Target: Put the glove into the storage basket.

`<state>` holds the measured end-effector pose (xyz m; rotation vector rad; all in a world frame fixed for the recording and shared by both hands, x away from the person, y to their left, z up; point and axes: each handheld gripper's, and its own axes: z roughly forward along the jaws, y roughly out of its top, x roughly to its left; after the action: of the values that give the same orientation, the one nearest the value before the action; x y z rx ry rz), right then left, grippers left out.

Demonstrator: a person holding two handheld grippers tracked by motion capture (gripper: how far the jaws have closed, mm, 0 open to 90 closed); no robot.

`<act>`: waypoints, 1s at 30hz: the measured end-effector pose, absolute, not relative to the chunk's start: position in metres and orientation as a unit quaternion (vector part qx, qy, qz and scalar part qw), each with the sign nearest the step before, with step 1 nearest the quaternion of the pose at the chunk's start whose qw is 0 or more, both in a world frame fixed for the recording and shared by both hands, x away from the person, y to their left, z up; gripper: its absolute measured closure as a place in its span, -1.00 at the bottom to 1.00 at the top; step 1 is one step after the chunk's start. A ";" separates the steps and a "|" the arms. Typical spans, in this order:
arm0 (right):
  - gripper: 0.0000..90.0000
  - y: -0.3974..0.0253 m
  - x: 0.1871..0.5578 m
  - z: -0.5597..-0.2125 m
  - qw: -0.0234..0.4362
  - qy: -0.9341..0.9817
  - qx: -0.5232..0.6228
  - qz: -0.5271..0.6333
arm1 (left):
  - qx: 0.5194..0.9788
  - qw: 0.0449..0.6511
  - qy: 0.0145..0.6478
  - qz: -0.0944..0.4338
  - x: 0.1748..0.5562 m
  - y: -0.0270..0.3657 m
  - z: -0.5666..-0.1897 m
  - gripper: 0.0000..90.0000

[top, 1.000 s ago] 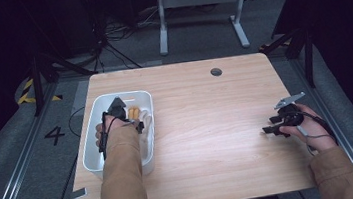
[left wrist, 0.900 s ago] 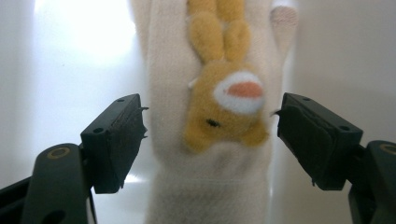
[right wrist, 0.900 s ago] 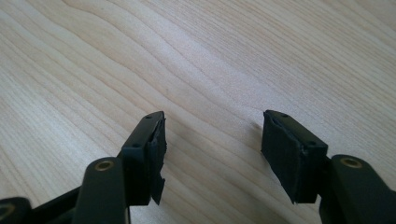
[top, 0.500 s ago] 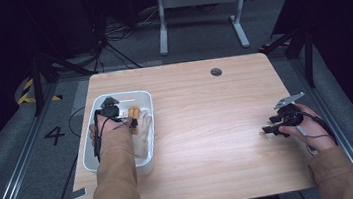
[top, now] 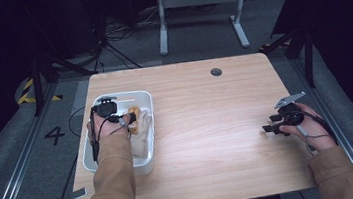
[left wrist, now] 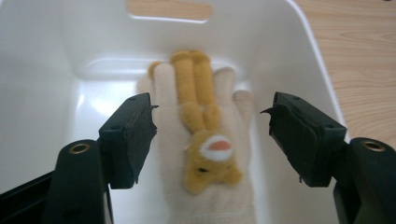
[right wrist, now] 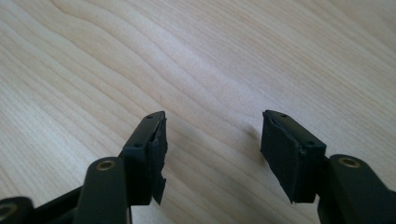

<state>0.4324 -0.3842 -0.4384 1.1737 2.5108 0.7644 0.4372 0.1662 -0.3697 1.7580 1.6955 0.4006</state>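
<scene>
glove in white bin, left gripper jaws spread astride it

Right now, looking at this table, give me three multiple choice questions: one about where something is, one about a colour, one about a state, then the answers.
1. Where does the cream glove lie?
A. In the white bin
B. On the bare wooden table
C. On the floor

2. What colour is the plush animal on the glove?
A. Blue
B. Orange-brown
C. Green

3. How do the jaws of the right hand-held gripper stand?
A. Shut on the glove
B. Shut on nothing
C. Open over bare wood

Answers: 1 A, the left gripper view shows white walls around the glove. 2 B, its body and limbs are orange-brown on the cream knit. 3 C, the right gripper view shows a wide gap with table grain between the jaws.
</scene>
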 end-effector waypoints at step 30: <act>0.19 -0.388 0.435 -0.424 0.095 0.852 0.398 0.328 | 0.763 0.457 0.449 0.081 0.413 0.062 -0.324 -0.26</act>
<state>0.4346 -0.3876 -0.4244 1.1801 2.5252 0.9712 0.4126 0.0616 -0.3240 1.8809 1.1065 0.1985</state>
